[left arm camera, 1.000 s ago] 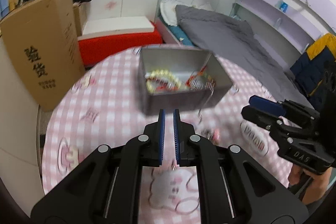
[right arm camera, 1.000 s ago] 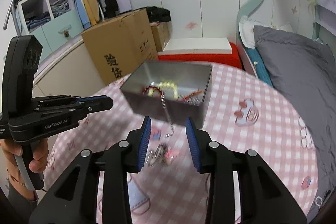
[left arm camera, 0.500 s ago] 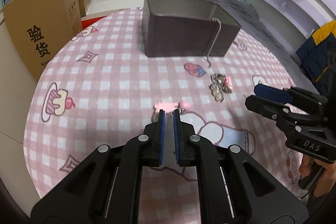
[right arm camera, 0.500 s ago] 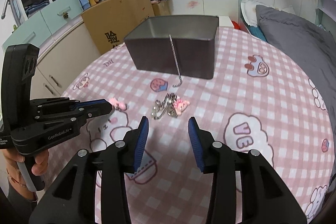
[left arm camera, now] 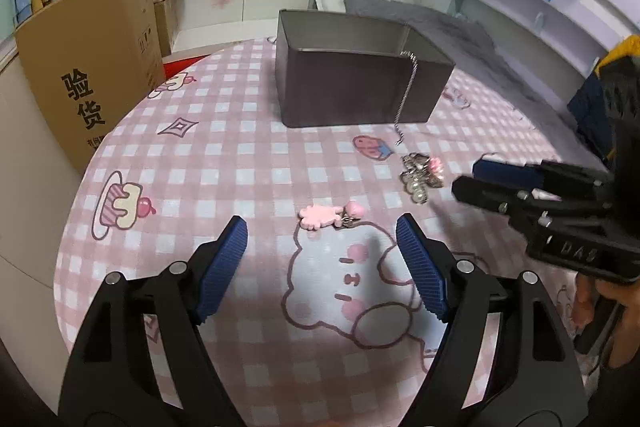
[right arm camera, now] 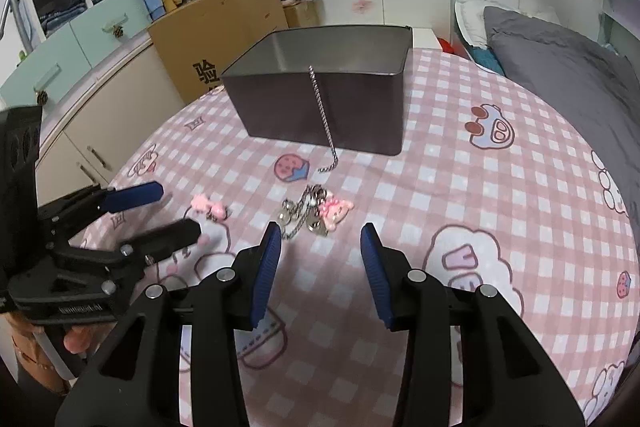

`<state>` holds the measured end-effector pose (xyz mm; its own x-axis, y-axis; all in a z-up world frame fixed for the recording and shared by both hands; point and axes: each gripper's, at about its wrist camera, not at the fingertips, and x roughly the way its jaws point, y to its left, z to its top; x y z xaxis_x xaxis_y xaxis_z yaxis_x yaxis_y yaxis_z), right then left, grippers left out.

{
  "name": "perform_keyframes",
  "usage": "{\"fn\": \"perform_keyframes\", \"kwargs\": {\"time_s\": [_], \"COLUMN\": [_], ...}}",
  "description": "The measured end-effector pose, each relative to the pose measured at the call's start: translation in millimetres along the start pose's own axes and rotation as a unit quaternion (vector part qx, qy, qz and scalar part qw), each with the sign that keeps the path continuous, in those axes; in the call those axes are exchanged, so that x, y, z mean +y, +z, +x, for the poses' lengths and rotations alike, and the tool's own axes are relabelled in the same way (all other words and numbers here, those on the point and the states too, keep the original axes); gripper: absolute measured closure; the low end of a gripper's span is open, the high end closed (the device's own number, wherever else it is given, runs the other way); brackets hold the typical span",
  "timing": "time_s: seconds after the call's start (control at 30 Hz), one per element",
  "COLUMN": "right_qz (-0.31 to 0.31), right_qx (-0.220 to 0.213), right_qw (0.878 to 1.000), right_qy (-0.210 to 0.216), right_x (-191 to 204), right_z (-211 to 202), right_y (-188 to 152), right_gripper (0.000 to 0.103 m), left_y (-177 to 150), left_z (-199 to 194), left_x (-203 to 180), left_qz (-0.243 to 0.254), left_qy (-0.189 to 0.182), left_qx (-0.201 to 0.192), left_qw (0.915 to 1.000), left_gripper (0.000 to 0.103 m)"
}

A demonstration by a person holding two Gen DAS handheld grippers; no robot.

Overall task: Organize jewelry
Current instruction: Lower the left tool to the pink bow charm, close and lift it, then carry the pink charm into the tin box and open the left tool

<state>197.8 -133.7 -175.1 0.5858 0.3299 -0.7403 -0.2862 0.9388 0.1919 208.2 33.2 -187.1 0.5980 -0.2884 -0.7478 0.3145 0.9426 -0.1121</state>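
Note:
A grey metal box (left arm camera: 352,89) (right arm camera: 320,99) stands on the pink checked tablecloth, with a silver chain (left arm camera: 405,99) (right arm camera: 323,115) hanging over its near wall down to the cloth. A pink charm (left arm camera: 326,215) (right arm camera: 208,206) lies just ahead of my open, empty left gripper (left arm camera: 322,239). A tangle of silver chain and bells with a pink charm (left arm camera: 422,175) (right arm camera: 316,213) lies just ahead of my open, empty right gripper (right arm camera: 321,247). Each gripper shows in the other's view, the right one (left arm camera: 492,179) and the left one (right arm camera: 160,211).
The round table (right arm camera: 500,195) drops off at its edge all around. A cardboard box (left arm camera: 86,67) and cabinets (right arm camera: 80,107) stand to the left, and a bed with grey bedding (right arm camera: 560,67) to the right.
My left gripper has opened wide from shut. Both grippers came down low over the table from above the box. The right gripper's jaws have spread a little wider.

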Motion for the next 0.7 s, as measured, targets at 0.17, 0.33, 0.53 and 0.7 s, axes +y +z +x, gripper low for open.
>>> {"fn": "perform_keyframes", "kwargs": {"time_s": [0.17, 0.33, 0.53, 0.7], "right_qz": [-0.002, -0.011, -0.037, -0.052], "right_qx": [0.003, 0.007, 0.020, 0.027], "right_qw": [1.000, 1.000, 0.998, 0.997], "right_qy": [0.000, -0.018, -0.040, -0.041], "right_x": [0.2, -1.3, 1.5, 3.5], "right_z": [6.1, 11.1, 21.8, 29.7], "right_y": [4.5, 7.0, 11.1, 12.8], "right_gripper": [0.064, 0.064, 0.064, 0.064], "left_y": [3.0, 7.5, 10.0, 12.6], "left_z": [12.3, 18.6, 21.9, 23.6], "left_x": [-1.6, 1.4, -6.9, -9.7], "left_qz": [0.009, 0.009, 0.037, 0.051], "left_qy": [0.012, 0.022, 0.034, 0.026], "left_qx": [0.020, 0.024, 0.023, 0.022], "left_qw": [0.9997, 0.9994, 0.9985, 0.9981], "left_gripper": [0.027, 0.036, 0.072, 0.087]}}
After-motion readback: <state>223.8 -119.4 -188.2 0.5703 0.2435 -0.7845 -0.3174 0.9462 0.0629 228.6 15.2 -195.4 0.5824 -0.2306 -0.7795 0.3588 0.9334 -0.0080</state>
